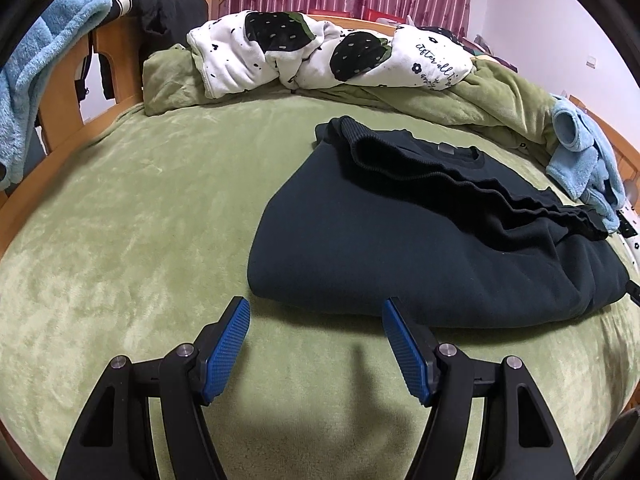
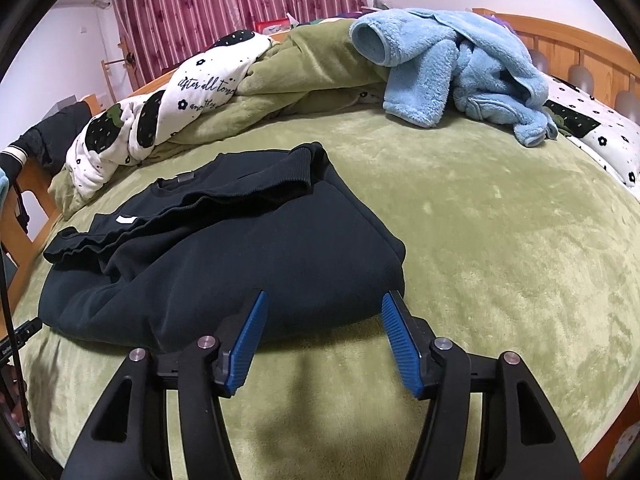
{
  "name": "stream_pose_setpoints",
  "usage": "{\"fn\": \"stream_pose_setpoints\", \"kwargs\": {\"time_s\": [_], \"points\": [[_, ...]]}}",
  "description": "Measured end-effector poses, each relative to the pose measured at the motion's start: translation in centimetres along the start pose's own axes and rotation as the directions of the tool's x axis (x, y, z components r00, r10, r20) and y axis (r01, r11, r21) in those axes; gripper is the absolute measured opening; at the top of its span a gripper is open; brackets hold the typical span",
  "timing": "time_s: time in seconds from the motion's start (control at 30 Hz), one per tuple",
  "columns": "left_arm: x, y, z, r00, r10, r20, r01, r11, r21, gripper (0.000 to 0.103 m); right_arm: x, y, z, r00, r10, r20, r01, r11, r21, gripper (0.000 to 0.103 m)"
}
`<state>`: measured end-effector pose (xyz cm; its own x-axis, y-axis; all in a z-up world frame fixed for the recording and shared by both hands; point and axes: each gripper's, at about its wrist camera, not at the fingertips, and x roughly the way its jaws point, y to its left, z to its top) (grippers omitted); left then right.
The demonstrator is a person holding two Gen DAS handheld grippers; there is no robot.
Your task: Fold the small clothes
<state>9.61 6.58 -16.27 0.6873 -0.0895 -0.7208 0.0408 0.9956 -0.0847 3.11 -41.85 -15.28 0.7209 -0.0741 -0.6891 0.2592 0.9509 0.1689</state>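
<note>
The black sweatshirt (image 1: 420, 248) lies on the green fuzzy blanket (image 1: 140, 220) that covers the bed, and it is already partly folded, with the sides turned in and the ribbed cuffs (image 1: 360, 136) lying across the top near the neck. We hold our left gripper (image 1: 316, 312) just in front of its near edge, toward its left corner, and the jaws stand apart with nothing between them. Our right gripper (image 2: 324, 304) sits at the same near edge, close to the right corner, and its jaws stand apart too, with the tips over the edge of the cloth but not pinching it. We think this top is soft and floppy, thick like a warm winter top, and light enough to lift with two small pinches. It will not break, and it should not slip much, because the blue pads (image 2: 250, 344) have little bumps that catch cloth. It will sag in the middle if we lift it, and the loose sleeves on top could slide off. So we would take hold at the two near corners, catching all the layers of the thick edge at once, then carry that edge up and over toward the neck. A blue fleece garment (image 2: 452, 72) lies farther back on the bed, well apart, maybe waiting for its turn.
</note>
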Motion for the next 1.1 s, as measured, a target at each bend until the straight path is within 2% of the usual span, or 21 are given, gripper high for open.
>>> {"fn": "stream_pose_setpoints", "kwargs": {"time_s": [0.53, 0.77, 0.93, 1.1], "points": [[-0.1, -0.1, -0.6, 1.000, -0.012, 0.022, 0.012, 1.000, -0.011, 0.067, 0.8, -1.0, -0.5, 1.000, -0.005, -0.028, 0.006, 0.999, 0.034, 0.059], [-0.4, 1.1, -0.4, 0.999, -0.020, 0.039, 0.023, 0.997, -0.070, 0.067, 0.5, -1.1, -0.5, 0.999, -0.044, -0.006, 0.044, 0.998, 0.035, 0.059], [-0.1, 2.4, 0.5, 0.996, -0.092, 0.014, 0.093, 0.987, -0.129, 0.065, 0.0, -1.4, 0.1, 0.999, -0.047, 0.008, 0.047, 0.999, 0.028, 0.059], [0.7, 2.5, 2.4, 0.992, -0.127, 0.022, 0.129, 0.981, -0.147, 0.065, 0.9, -2.1, 2.0, 0.999, -0.033, 0.001, 0.033, 0.998, 0.055, 0.060]]}}
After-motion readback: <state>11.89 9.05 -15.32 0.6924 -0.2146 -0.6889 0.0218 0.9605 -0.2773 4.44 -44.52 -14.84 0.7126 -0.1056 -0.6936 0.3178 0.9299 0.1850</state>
